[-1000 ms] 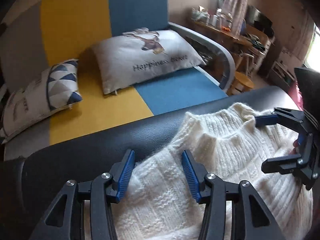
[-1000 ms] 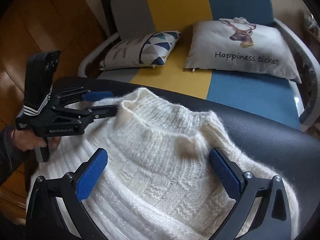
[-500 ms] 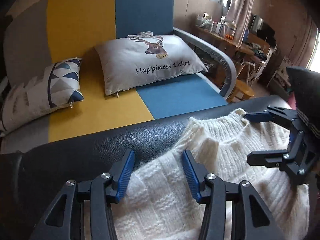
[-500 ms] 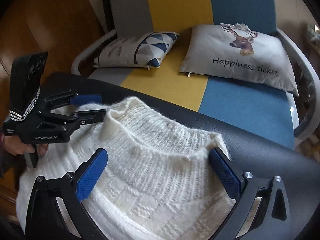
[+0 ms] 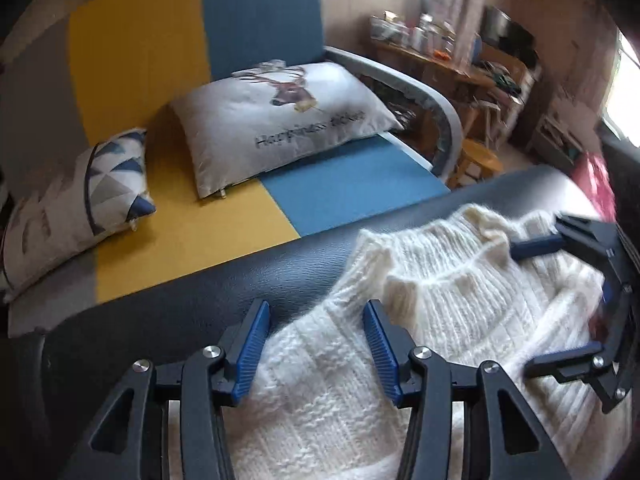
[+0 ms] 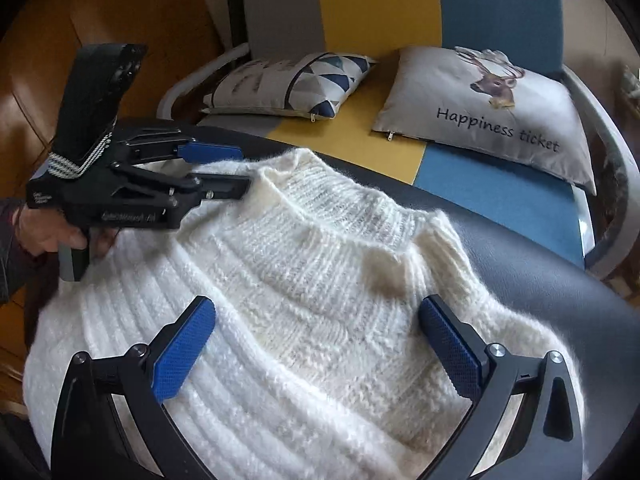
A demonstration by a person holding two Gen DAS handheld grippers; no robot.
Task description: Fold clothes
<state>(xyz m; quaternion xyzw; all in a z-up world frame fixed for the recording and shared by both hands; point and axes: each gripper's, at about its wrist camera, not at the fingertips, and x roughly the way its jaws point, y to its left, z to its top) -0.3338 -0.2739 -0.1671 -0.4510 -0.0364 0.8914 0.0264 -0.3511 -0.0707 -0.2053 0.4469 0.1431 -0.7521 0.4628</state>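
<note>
Two tongs: we see the left tongs [image 5: 316, 346] and right tongs [image 6: 316, 344] both spread wide, gripping nothing.
Sweater [image 6: 304, 300]: lies flat on the dark worktop [image 6: 560, 280], collar towards the sofa [image 6: 500, 188], long axis running from us to the sofa.
Change: we find the collar more rumpled than a second ago; the left tongs sit nearer its edge.
Hidden: hem and sleeves are cut off; the left wrist view is blurred, the cushion [image 5: 280, 120] lettering unreadable.

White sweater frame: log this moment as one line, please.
sweater: spread on black padded surface | left gripper: open above its shoulder | right gripper: open above its body | fold: not started
</note>
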